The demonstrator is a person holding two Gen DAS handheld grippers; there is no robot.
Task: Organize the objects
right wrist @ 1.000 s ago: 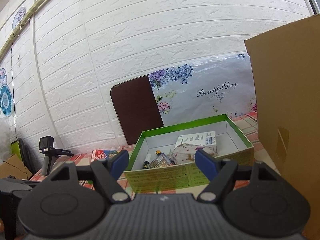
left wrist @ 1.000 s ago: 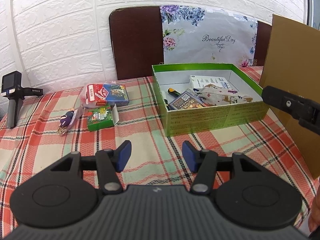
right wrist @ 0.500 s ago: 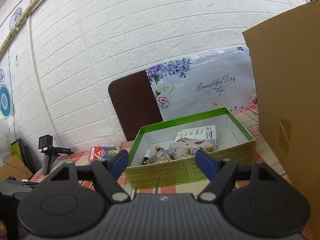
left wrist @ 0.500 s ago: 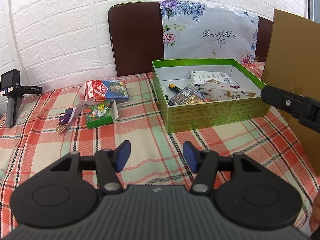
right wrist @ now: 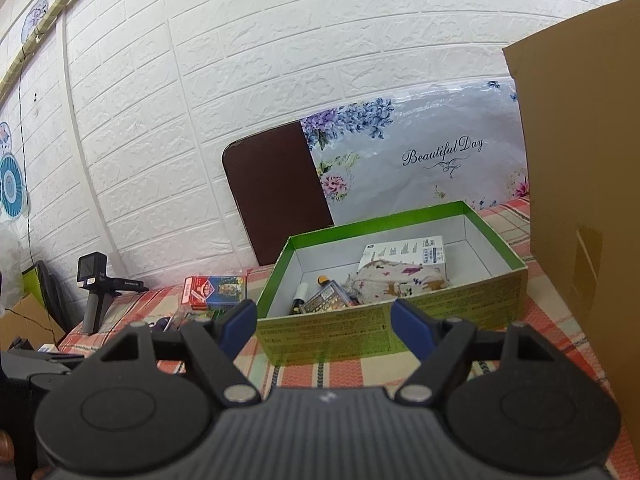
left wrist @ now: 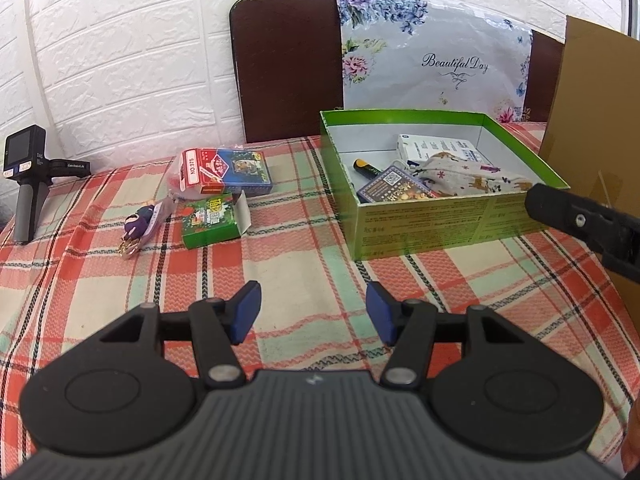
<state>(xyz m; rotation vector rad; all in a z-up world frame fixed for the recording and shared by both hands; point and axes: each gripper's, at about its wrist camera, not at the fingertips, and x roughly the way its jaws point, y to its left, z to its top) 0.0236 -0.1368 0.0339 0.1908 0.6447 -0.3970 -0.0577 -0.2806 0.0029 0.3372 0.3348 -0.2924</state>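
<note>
The left gripper (left wrist: 312, 312) hangs over the plaid tablecloth (left wrist: 280, 264) with its blue pads spread apart and nothing between them. The right gripper (right wrist: 324, 322) is likewise spread wide and empty, its pads framing the near wall of the green box (right wrist: 400, 320) in its own view; in the left wrist view one of its black fingers enters at 3 o'clock, just in front of the box's near right corner.

The green box (left wrist: 440, 220) sits open at about 2 o'clock from the left gripper. Inside lie a white carton with blue print too small to read (left wrist: 436, 148), a patterned cloth pouch (left wrist: 464, 174) resting partly over it, a dark card pack bearing a QR code (left wrist: 394, 188) against the near wall, and a black marker with a yellow band (left wrist: 364, 168) to its left.

Still on the cloth outside the box, at 11 o'clock from the left gripper: a red and blue playing-card pack marked "NO.975" (left wrist: 226, 170), a small green carton with its end flap open (left wrist: 214, 218) just in front of it, and a purple keychain figure (left wrist: 138, 226) to that carton's left.

A small camera on a grip (left wrist: 26, 184) stands at 9 o'clock near the table edge. Behind the box leans a floral sheet printed "Beautiful Day" (left wrist: 436, 64) against a brown board (left wrist: 288, 64) — and a cardboard panel (left wrist: 592, 112) rises at the right.
</note>
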